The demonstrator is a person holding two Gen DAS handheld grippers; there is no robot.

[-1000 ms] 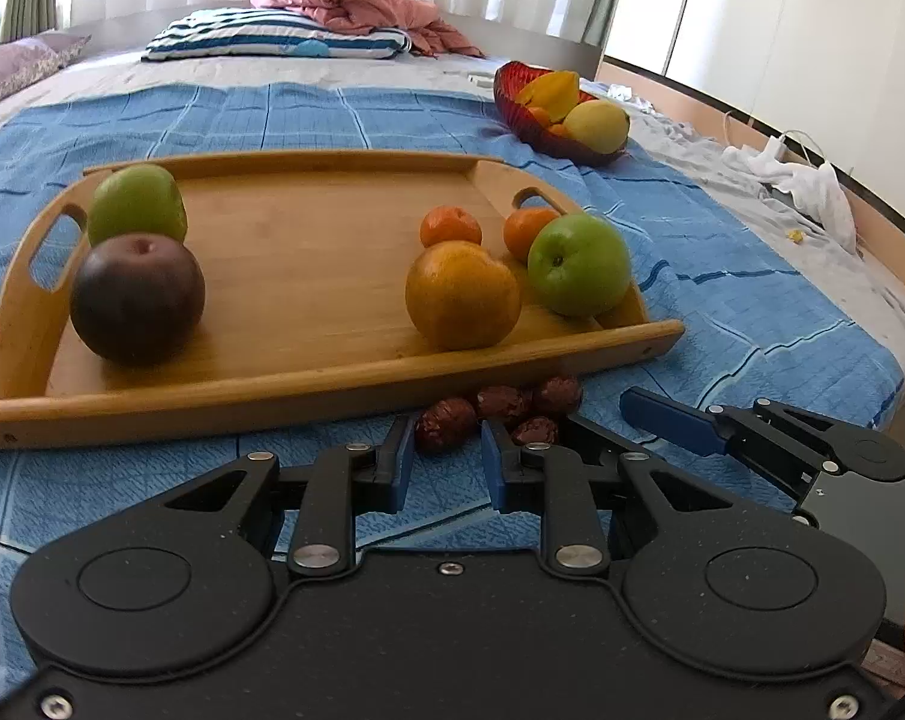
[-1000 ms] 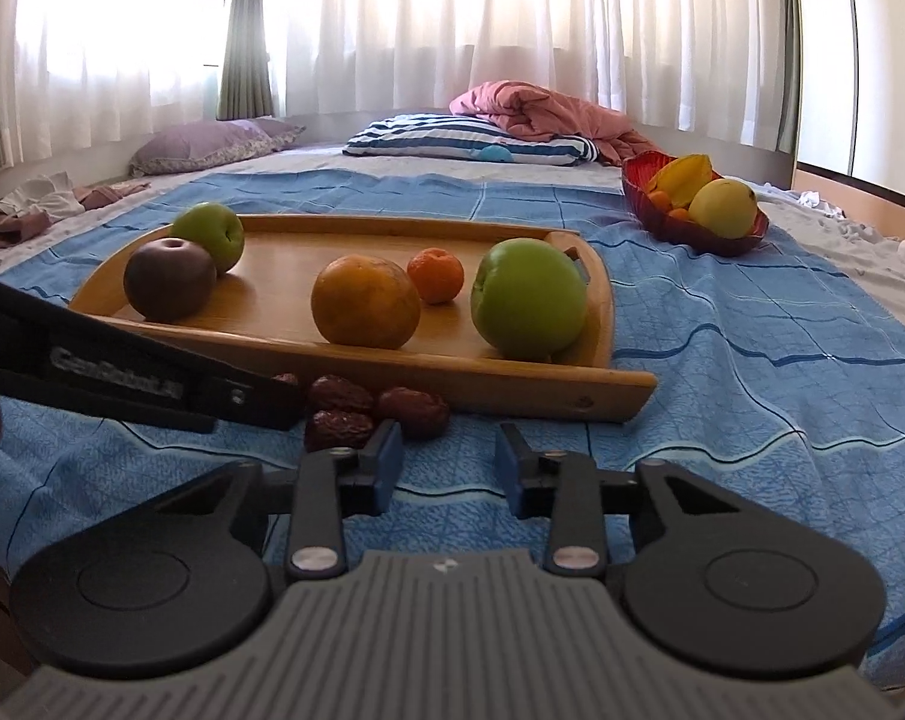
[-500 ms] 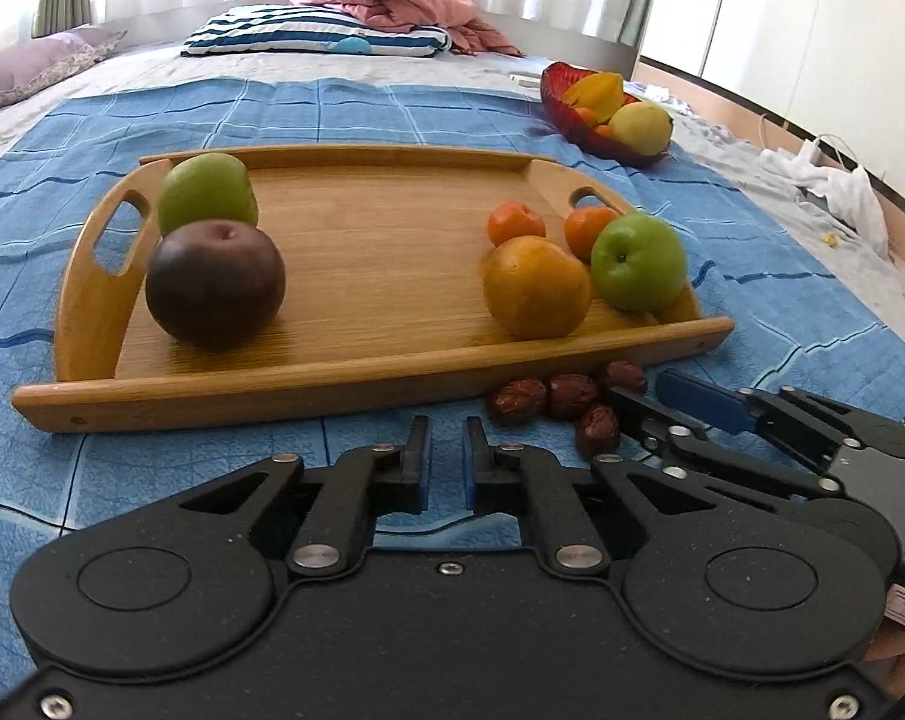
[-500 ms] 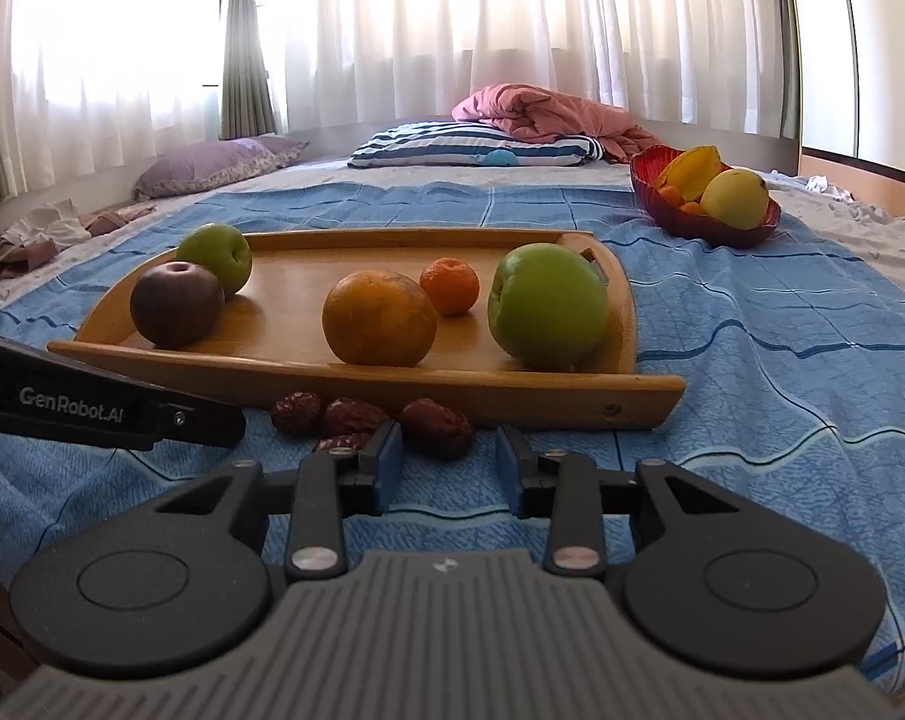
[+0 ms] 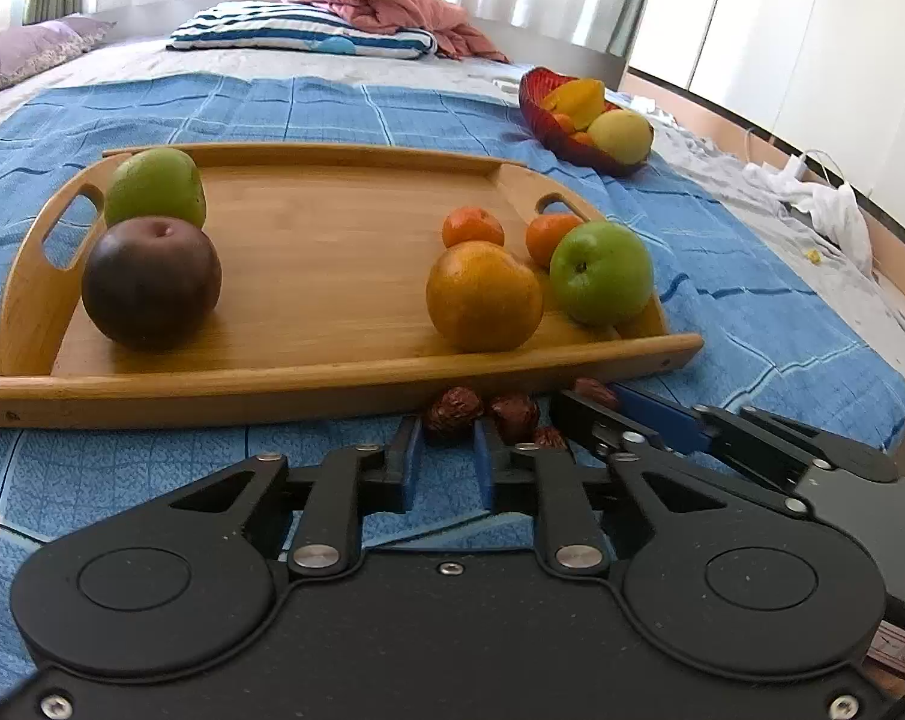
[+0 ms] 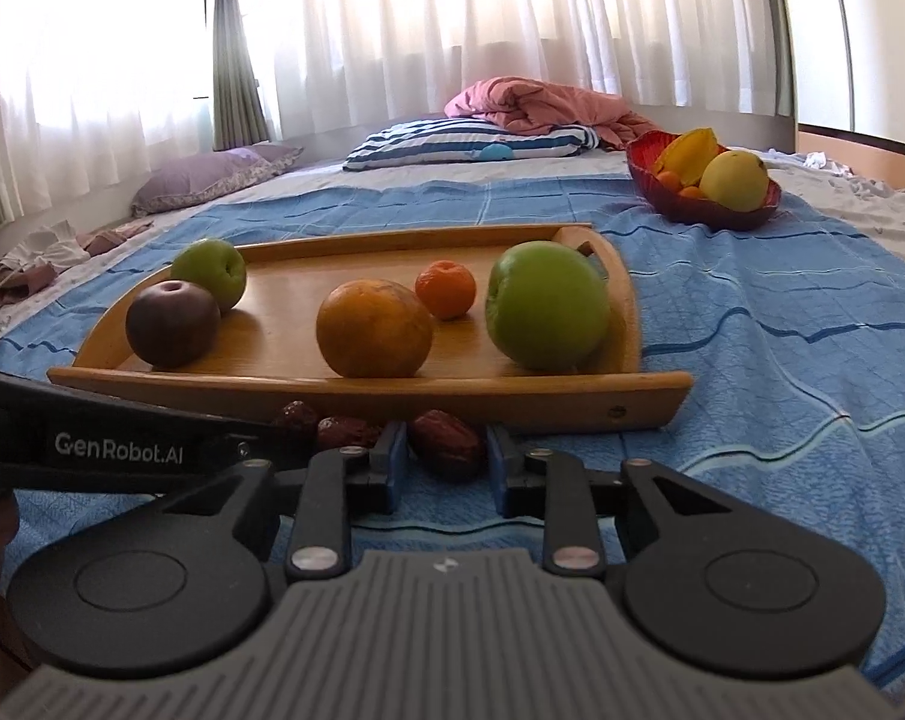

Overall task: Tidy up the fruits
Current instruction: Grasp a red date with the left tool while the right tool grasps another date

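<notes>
Several dried red dates lie on the blue bedspread in front of the wooden tray (image 5: 332, 387). My left gripper (image 5: 446, 450) is open with its jaws on either side of the leftmost date (image 5: 452, 411). My right gripper (image 6: 443, 450) is open with its jaws on either side of the rightmost date (image 6: 446, 435). The right gripper also shows in the left wrist view (image 5: 602, 414). The tray (image 6: 392, 387) holds a dark plum (image 5: 151, 282), two green apples (image 5: 601, 272), a large orange (image 5: 484, 295) and two small tangerines (image 5: 472, 226).
A red bowl (image 5: 551, 120) with yellow and orange fruit stands on the bed at the far right; it also shows in the right wrist view (image 6: 701, 207). Pillows (image 5: 302, 30) and a pink blanket lie at the head of the bed. The bed's edge falls off at the right.
Both grippers have moved forward to the dates. The left jaws, nearly closed half a second ago, have opened around a date. The right jaws now bracket the rightmost date.
</notes>
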